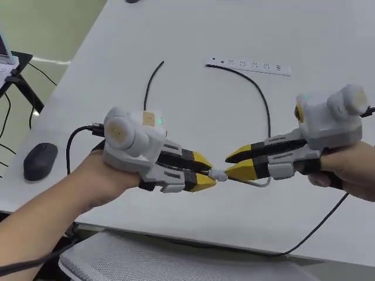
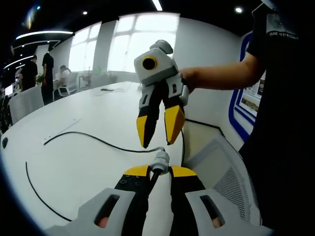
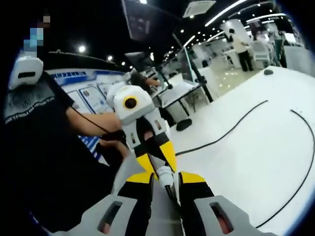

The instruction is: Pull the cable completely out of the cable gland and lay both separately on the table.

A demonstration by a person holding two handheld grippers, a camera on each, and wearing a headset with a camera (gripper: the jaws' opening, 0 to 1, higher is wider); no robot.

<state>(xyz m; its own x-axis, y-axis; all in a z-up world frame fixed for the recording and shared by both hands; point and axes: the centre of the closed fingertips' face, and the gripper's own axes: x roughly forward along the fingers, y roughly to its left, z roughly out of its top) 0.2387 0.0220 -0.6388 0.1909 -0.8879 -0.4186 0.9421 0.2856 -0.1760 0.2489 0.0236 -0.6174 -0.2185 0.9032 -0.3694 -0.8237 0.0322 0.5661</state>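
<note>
Head view down onto the white table (image 1: 176, 35); gripper views low, close, face to face above it.

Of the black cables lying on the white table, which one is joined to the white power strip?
The long black cable curving from the left end of the white power strip; the short thin black cable lies loose, apart from it.

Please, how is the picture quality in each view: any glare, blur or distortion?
Head view: even light, soft shadows, white table nearly washed out, cable gland slightly soft. Left gripper view: strong fisheye bending, windows blown out behind the right gripper. Right gripper view: dim surroundings, ceiling lamps flare, left gripper sharp, table edge curved.
</note>
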